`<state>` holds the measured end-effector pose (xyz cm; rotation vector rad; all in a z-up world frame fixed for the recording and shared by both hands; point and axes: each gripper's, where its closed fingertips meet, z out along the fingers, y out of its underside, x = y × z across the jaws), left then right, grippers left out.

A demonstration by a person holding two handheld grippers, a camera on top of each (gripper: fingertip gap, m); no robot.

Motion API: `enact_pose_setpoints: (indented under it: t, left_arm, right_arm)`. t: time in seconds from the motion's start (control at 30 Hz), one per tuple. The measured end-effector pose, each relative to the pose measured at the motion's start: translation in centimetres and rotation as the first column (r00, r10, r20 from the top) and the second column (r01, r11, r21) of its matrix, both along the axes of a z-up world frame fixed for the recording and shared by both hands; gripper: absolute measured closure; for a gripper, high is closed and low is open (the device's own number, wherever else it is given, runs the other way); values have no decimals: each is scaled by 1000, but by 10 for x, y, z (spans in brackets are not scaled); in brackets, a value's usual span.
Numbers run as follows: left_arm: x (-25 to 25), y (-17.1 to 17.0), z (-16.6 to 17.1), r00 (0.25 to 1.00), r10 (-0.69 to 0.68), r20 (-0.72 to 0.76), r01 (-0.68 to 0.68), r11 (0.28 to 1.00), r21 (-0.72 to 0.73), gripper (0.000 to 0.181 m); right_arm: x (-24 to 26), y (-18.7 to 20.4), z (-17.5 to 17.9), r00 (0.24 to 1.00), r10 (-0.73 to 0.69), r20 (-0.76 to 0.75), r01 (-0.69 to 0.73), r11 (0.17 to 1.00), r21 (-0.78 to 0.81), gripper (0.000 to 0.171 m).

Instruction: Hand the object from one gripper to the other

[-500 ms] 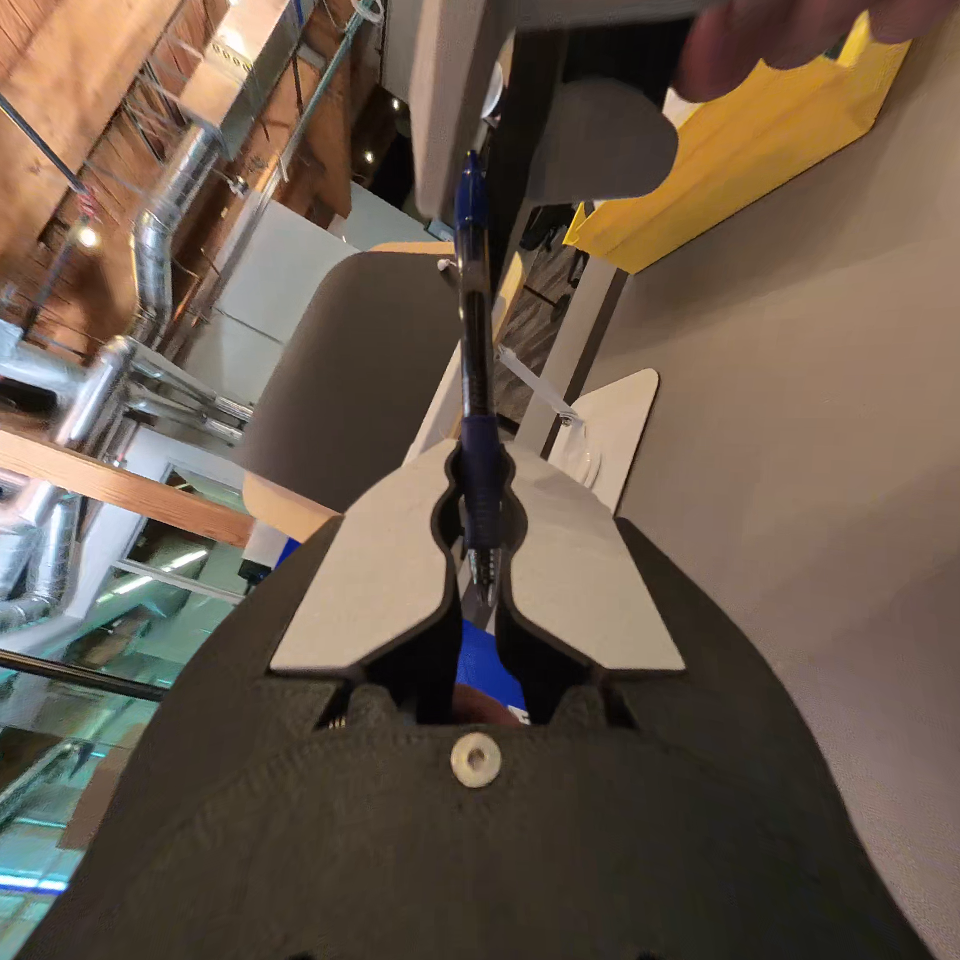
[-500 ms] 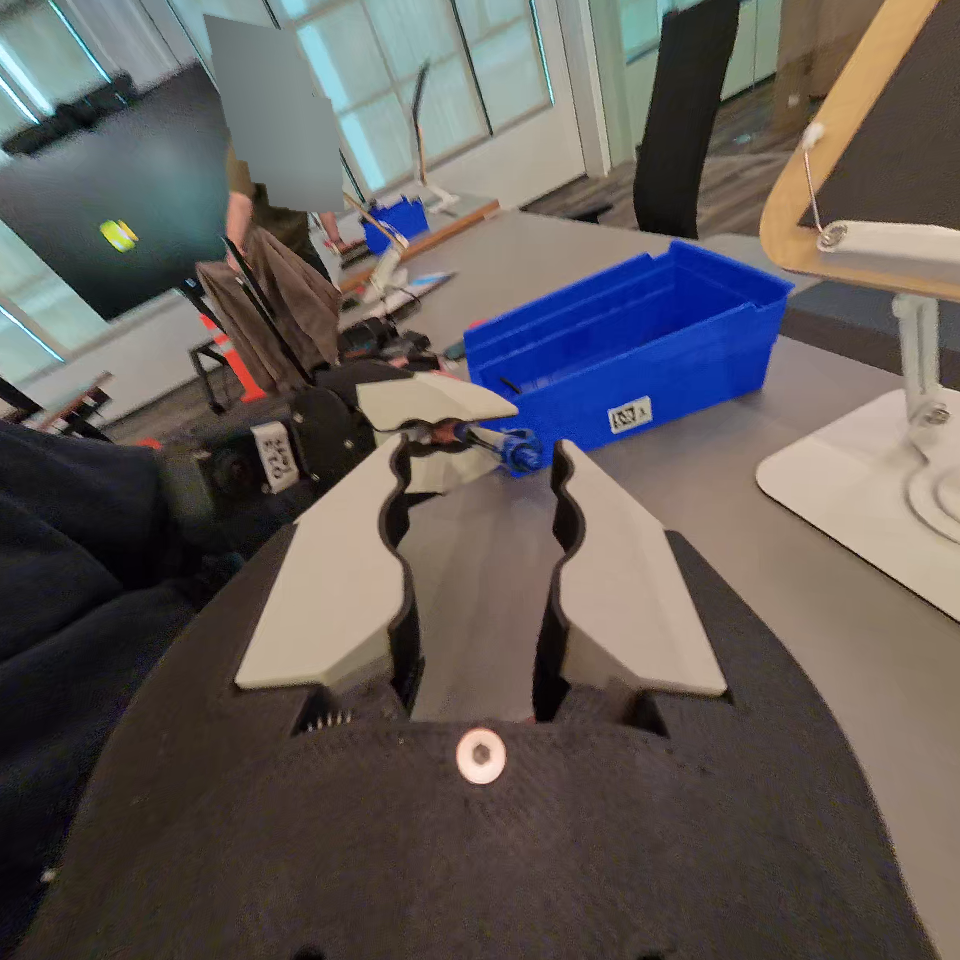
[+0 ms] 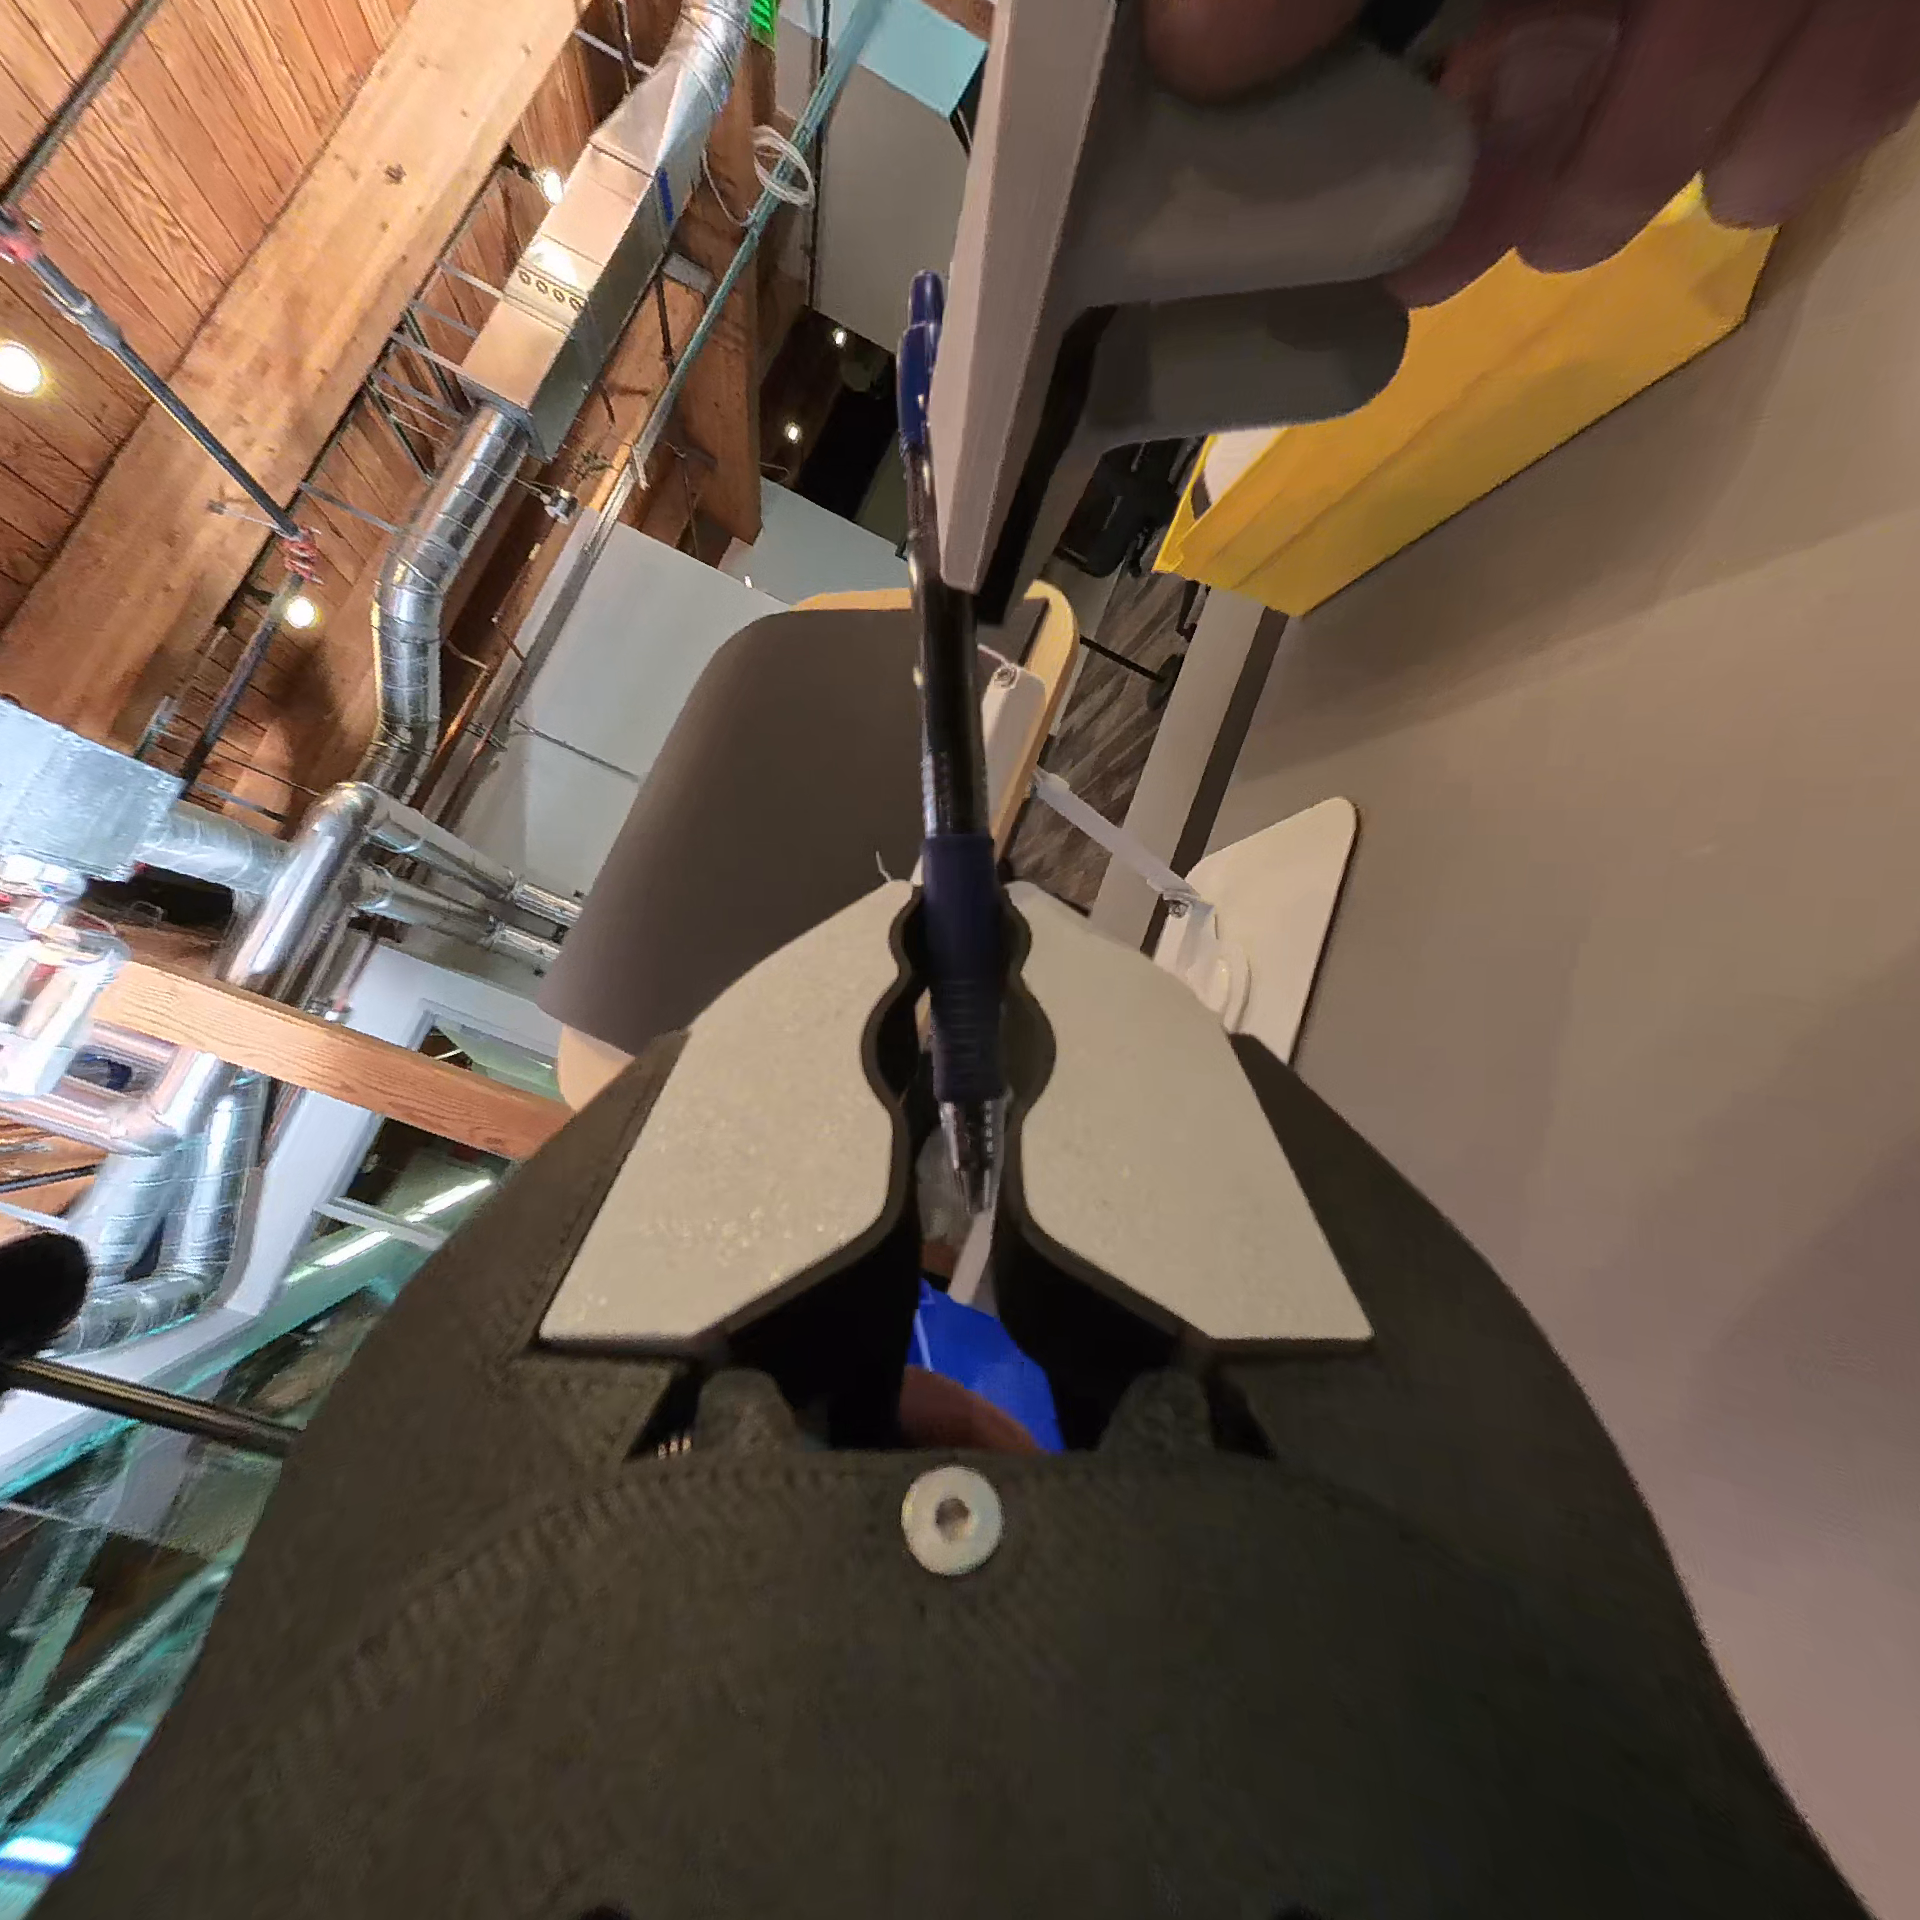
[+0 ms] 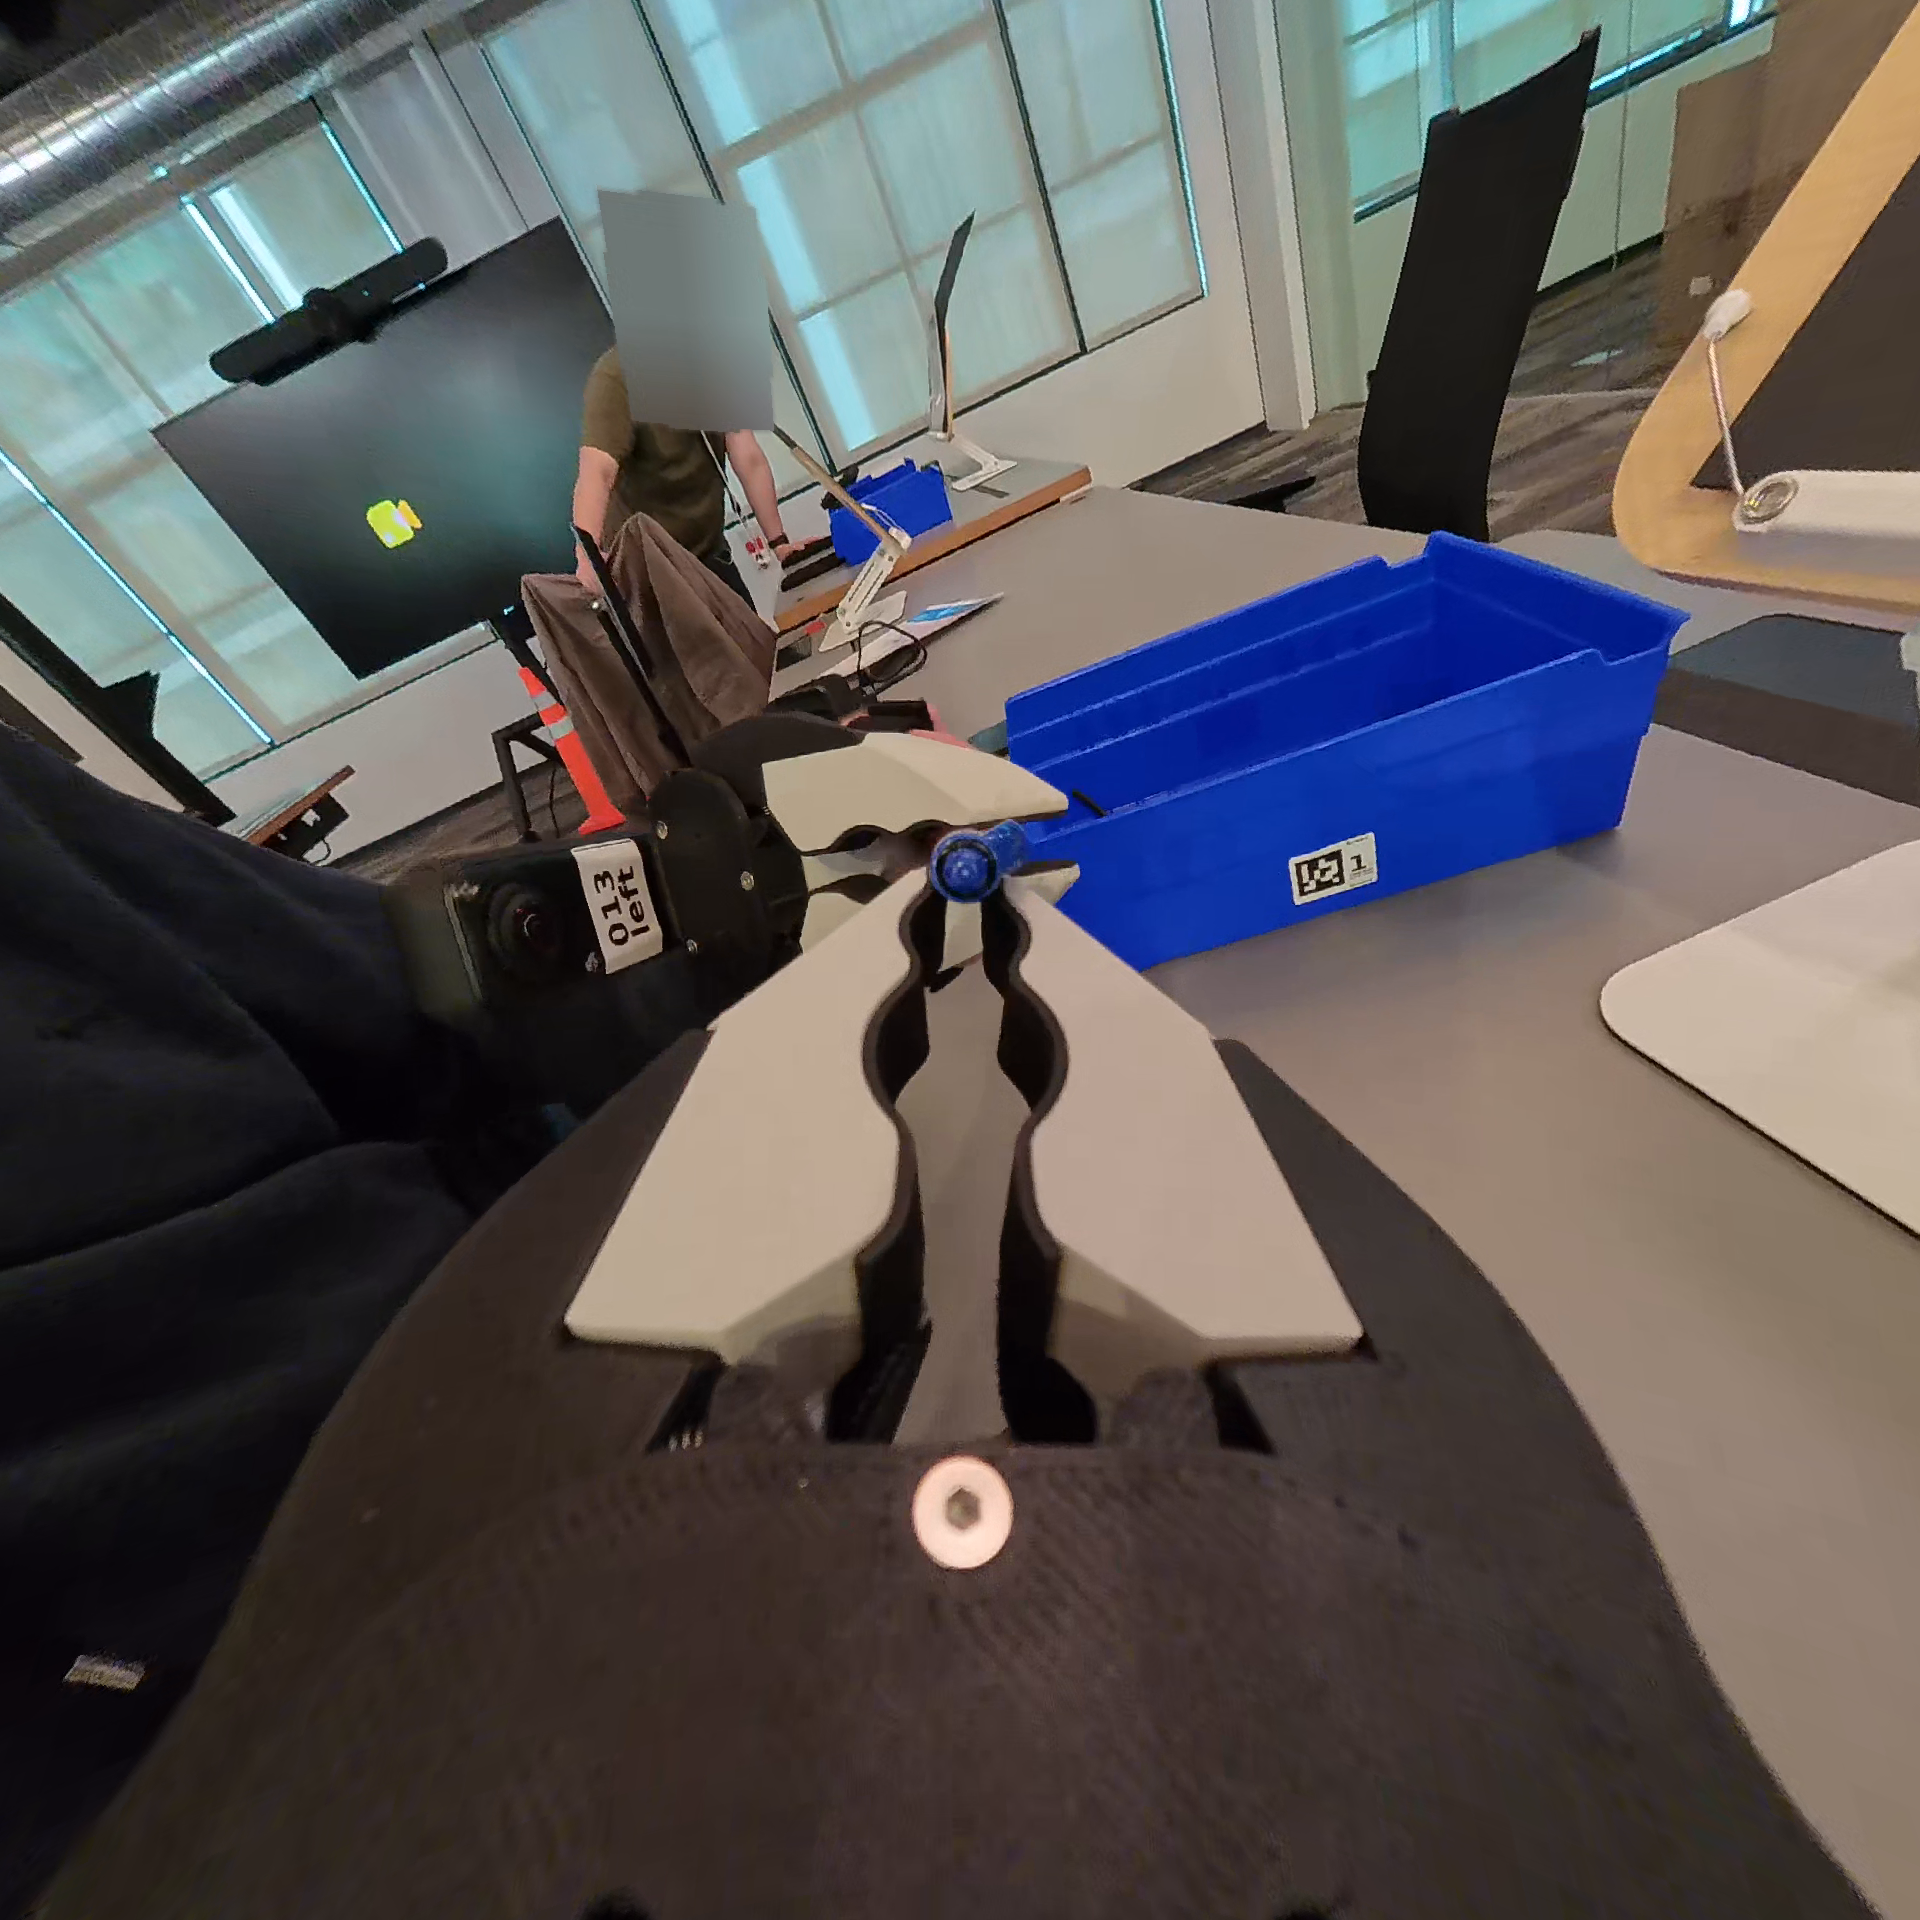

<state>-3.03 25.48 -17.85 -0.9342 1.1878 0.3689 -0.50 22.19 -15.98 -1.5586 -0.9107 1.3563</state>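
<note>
Lying clamped by its rubber grip in the left claw [image 3: 961,997], pen [image 3: 951,748] reaching far end into the tips of the right claw [image 4: 961,914], nearly together around the cap. Judging mid-handover: needing the right to finish clamping before the left lets go. Sitting just beyond on the desk [image 4: 1455,1039], blue bin [image 4: 1351,748], not blocking.
</note>
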Motion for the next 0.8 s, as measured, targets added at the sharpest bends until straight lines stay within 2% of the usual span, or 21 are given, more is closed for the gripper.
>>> enact_pose_setpoints:
  t: [0.2,0.37,0.43,0.53,0.67,0.7,0.8]
  left_arm:
    - [10,-11,5,985,-113,129,131,981,-144,169]
    - [8,-22,22,906,-165,389,300,899,-317,143]
    - [3,-21,28,830,-130,542,392,827,-403,134]
    - [1,-24,31,640,-39,767,606,639,-473,130]
    - [11,-31,33,384,95,918,838,382,-390,126]
    - [15,-34,35,339,111,934,867,349,-356,127]
    - [22,-41,46,233,124,964,914,311,-261,134]
  right_arm:
    - [7,-7,8,997,0,-78,1,1000,5,168]
    - [19,-7,23,989,-52,-138,59,997,52,169]
    - [24,-6,33,980,-83,-178,100,991,89,168]
    - [28,-9,48,958,-107,-267,145,981,127,169]
    - [22,-18,56,929,-112,-352,184,966,180,168]
    - [18,-20,53,929,-108,-354,183,966,183,168]
    - [6,-28,44,933,-99,-346,176,964,199,168]
